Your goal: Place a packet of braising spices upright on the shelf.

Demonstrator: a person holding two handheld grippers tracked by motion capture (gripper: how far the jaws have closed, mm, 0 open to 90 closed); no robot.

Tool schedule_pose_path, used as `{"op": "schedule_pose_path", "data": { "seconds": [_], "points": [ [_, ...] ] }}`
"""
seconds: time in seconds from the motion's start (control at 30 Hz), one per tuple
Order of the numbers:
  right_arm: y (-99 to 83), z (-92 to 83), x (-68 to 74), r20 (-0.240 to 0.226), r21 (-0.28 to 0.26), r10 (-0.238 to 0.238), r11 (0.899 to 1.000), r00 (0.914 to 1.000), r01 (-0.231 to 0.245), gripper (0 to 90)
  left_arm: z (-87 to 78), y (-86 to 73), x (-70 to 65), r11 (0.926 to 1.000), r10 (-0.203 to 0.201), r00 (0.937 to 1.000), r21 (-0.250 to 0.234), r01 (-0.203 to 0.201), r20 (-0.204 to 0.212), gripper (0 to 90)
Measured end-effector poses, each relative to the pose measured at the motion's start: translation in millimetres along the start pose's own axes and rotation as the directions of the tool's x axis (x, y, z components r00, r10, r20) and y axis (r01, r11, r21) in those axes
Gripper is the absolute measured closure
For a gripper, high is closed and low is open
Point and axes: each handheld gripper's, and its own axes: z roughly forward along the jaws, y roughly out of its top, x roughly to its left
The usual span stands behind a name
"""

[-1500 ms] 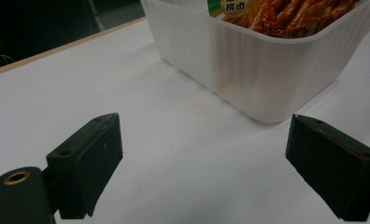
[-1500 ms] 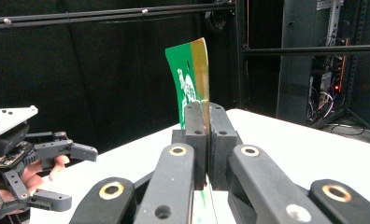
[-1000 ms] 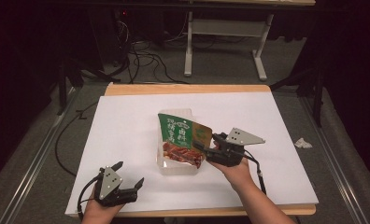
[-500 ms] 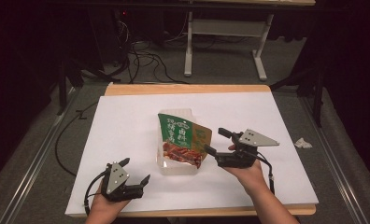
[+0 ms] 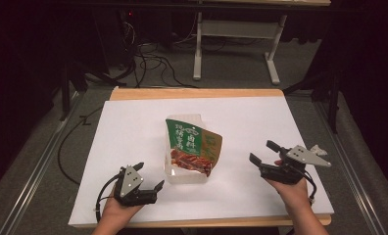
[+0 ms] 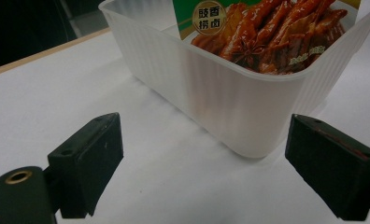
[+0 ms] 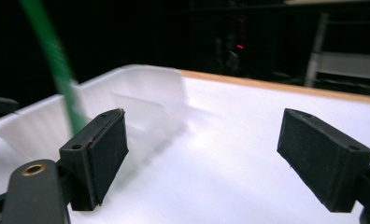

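On the far left of the high view a dark floor runs beside the table (image 5: 133, 122), with a metal rail along it and black cables (image 5: 148, 58) looping toward the far wall. The table is covered by a white sheet, and a strip of bare wood shows at its far edge and again at the near edge.

Near the left corner, the left gripper (image 5: 145, 178) rests low over the sheet in a hand, its jaws wide and holding nothing. In the left gripper view the 2 black jaws stand well apart, with the tub (image 6: 230, 102) just beyond them and bare sheet between.

The tub (image 5: 184, 169) is a translucent white box sitting mid-table, slightly toward the near side. A packet (image 5: 194, 144), green at the top with a red-brown food picture below, stands tilted inside it and rises above the rim.

To the right, well apart from the tub, the right gripper (image 5: 265, 154) is held by a hand near the right edge. Its jaws have just been opening and now stand wide with nothing between them. In the right gripper view the tub (image 7: 141, 98) lies to the left beyond the jaws, and the packet's green edge (image 7: 52, 60) shows blurred.

At the far side stands a white-legged bench (image 5: 236, 44) in a dark room. A small white scrap (image 5: 318, 148) lies past the table's right edge.
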Motion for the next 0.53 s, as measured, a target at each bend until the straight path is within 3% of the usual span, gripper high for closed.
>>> {"op": "schedule_pose_path", "data": {
  "seconds": [0.1, 0.23, 0.33, 0.53],
  "points": [
    [-10.3, -17.5, -16.4, 0.069, 0.018, 0.015, 1.0, 0.9975, -0.017, 16.9, 1.3, -0.1, -1.0, 1.0, 0.002, 1.0, 0.004, -0.002, 0.004, 11.8],
    [-19.8, -34.3, -33.4, 0.128, 0.015, 0.046, 0.999, 0.9907, -0.048, 17.7, 1.6, -0.7, -0.9, 1.0, 0.0, 1.0, 0.005, 0.0, 0.003, 11.9],
    [-20.6, -34.0, -39.8, 0.133, 0.003, 0.084, 0.996, 0.9876, -0.085, 17.8, 4.3, -1.5, 0.5, 0.9998, -0.016, 0.9999, 0.014, 0.016, -0.003, 11.9],
    [-21.6, -27.4, -38.3, 0.115, 0.017, 0.075, 0.997, 0.9906, -0.078, 19.0, 0.4, -1.8, -2.7, 0.9999, -0.011, 0.9998, 0.012, 0.011, -0.014, 12.0]
  ]
}}
